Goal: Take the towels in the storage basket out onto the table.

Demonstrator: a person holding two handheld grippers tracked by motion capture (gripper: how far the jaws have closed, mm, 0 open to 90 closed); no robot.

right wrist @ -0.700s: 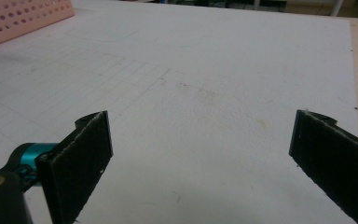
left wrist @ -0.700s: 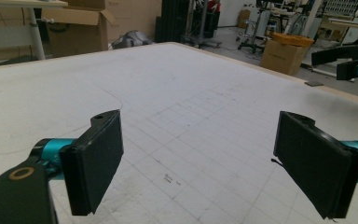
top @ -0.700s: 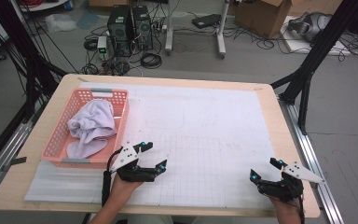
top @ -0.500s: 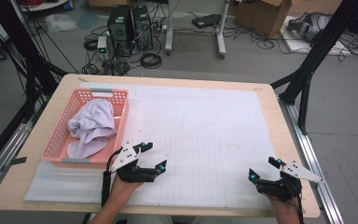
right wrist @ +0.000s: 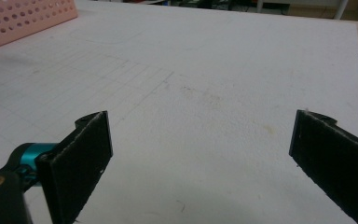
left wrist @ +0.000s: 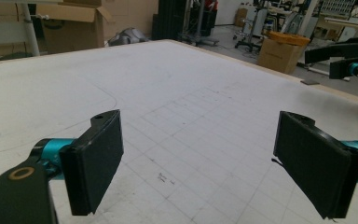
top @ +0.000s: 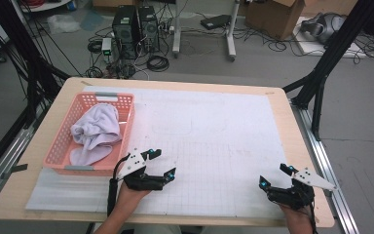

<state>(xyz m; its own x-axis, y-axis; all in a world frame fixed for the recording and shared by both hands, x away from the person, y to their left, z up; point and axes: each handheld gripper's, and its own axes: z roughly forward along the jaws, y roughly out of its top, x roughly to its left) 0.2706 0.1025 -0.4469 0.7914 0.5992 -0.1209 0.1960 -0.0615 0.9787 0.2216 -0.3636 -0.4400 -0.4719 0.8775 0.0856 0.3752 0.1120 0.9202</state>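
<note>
Over at the near edge of the worktop (top: pixel 214 92) we've got both grippers resting low on the white gridded mat (top: pixel 214 136). Our left gripper (top: pixel 164 165) sits just beside the pink basket (top: pixel 61 151), fingers (left wrist: pixel 95 165) spread wide with nothing between them. Our right gripper (top: pixel 274 175) is well apart at the near right corner, fingers (right wrist: pixel 81 161) released too. Closest thing to the left one is the white towel (top: pixel 95 132), bunched up inside the basket.

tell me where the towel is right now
In the high view the white towel lies crumpled inside the pink basket at the table's left side, just beyond the left gripper.
</note>
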